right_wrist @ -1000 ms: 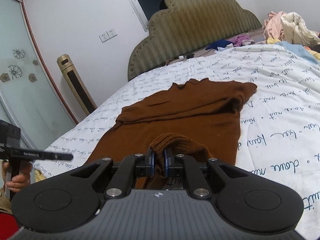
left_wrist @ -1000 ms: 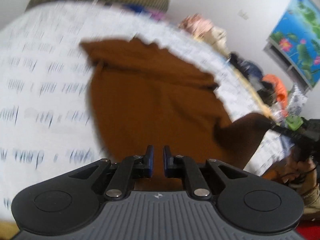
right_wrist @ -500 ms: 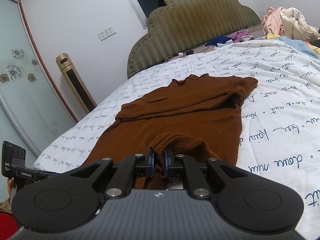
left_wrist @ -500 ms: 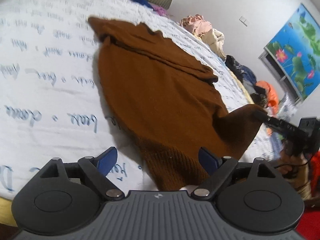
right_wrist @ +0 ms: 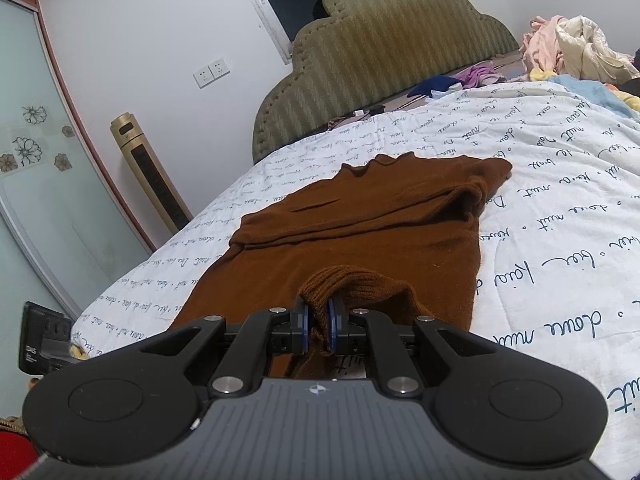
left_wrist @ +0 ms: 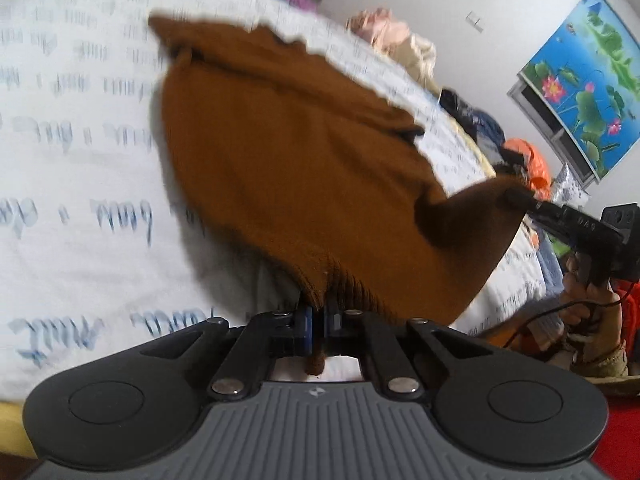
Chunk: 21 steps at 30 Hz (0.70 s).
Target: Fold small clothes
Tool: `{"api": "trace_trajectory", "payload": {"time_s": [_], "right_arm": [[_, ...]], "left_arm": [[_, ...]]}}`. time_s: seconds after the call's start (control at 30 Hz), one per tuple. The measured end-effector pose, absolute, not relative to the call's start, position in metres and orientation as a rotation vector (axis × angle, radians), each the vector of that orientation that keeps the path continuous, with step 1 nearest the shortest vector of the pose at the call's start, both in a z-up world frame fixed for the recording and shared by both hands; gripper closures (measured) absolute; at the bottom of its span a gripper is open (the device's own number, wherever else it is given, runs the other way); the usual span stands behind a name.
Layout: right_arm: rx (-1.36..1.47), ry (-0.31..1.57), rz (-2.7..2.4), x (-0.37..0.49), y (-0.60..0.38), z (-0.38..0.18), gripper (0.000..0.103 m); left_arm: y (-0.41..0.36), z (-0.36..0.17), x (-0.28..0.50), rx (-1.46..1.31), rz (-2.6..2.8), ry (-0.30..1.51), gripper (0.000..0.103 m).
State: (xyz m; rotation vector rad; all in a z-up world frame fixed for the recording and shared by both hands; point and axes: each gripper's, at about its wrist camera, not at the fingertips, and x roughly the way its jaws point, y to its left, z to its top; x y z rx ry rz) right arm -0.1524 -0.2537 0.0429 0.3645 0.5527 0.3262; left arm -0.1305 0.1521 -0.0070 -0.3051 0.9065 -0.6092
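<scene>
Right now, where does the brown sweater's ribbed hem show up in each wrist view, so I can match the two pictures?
Left wrist: ribbed hem sits bottom centre, pinched in the left hand-held gripper; its far corner hangs right, from the right hand-held gripper.
Right wrist: ribbed hem sits bottom centre, bunched in the right hand-held gripper.
Shared landmark: the pile of pale clothes, upper right in both.

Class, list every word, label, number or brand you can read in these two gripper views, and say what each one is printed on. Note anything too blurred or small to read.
"DAS", partly legible: white letters on the black right gripper seen from the left wrist view.
Blue cursive script on the white printed quilt: words such as "nuit" and "bee" seem to read; most of it is too slanted to make out.
Script in the left wrist view: blurred, unreadable.
Small logo on the grey gripper body: a mark, no letters.
</scene>
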Motion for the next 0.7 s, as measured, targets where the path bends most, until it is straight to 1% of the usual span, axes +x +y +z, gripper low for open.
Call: {"api": "trace_trajectory", "payload": {"time_s": [0.23,0.37,0.7], "right_arm": [[0.367,0.473,0.336,-0.151,-0.252,0.063,0.089],[0.355,0.433,0.305,-0.142,-0.249,0.070,0.089],[0.347,0.414,0.200,-0.100,-0.252,0.065,0.089]], "left_arm": [[0.153,0.061,-0.131,-0.258,-0.587,0.735,0.098],[0.148,0.082,-0.115,-0.287,-0.556,0.668,0.098],[0.121,0.095,-0.056,-0.242,-0.444,0.708,0.098]]}}
